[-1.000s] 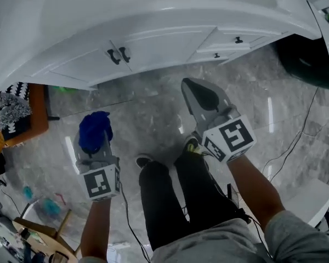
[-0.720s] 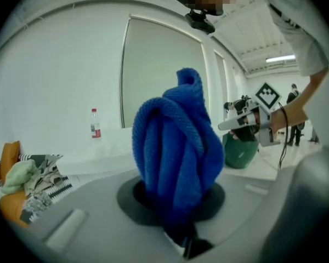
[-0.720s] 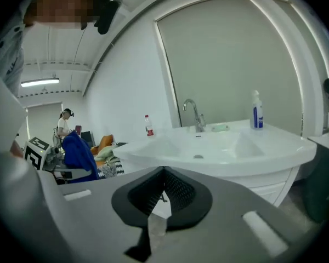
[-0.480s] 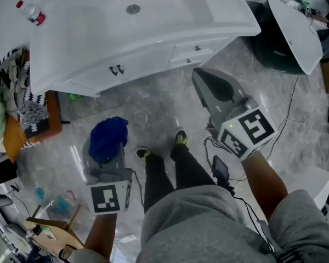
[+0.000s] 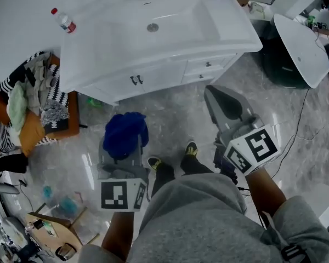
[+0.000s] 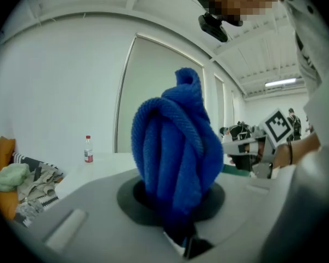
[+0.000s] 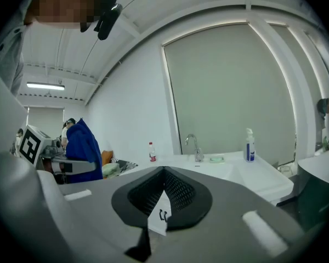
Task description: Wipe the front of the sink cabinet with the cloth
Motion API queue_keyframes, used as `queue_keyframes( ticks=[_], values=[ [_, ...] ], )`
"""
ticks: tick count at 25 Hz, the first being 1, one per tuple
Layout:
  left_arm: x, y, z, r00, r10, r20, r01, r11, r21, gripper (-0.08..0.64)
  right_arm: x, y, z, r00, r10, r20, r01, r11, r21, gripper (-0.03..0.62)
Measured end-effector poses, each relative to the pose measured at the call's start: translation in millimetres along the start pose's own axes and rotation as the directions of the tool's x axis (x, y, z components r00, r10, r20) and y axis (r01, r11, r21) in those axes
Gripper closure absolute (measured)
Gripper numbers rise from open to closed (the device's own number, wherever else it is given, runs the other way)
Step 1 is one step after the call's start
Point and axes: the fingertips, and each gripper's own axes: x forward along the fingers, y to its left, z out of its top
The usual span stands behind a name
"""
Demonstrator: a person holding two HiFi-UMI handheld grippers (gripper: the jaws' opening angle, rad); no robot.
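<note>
White sink cabinet [image 5: 153, 73], front facing the person. Right claw [image 5: 219, 98] in front of cabinet's right half, well apart from it, tips together, empty. Left claw [image 5: 123, 147] in front of cabinet's left half, also apart, clamped on blue cloth [image 5: 125, 131]; cloth bunched upright, not touching cabinet.

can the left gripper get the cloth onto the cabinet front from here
Probably, with a step forward: the left gripper grips the cloth, and only bare floor lies between it and the cabinet front.
</note>
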Motion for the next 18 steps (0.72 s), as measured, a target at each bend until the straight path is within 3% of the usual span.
queue_keyframes(
  ticks=[3, 7, 14, 18],
  values=[
    [-10, -5, 3, 0.999, -0.051, 0.018, 0.053, 0.995, -0.084, 0.512, -7, 13, 8, 1.000, 0.015, 0.006, -0.015, 1.000, 0.019, 0.592],
    [-20, 5, 9, 0.994, -0.090, 0.059, 0.101, 0.972, -0.212, 0.512, -6, 32, 11, 0.999, 0.043, 0.013, -0.044, 0.999, 0.021, 0.592],
    [-34, 12, 8, 0.990, -0.127, 0.061, 0.137, 0.969, -0.206, 0.514, -1, 59, 7, 0.995, 0.100, 0.017, -0.101, 0.994, 0.034, 0.593],
    [-38, 19, 7, 0.993, -0.111, 0.043, 0.117, 0.976, -0.183, 0.514, 6, 66, 5, 0.993, 0.119, 0.023, -0.120, 0.992, 0.030, 0.592]
  ],
)
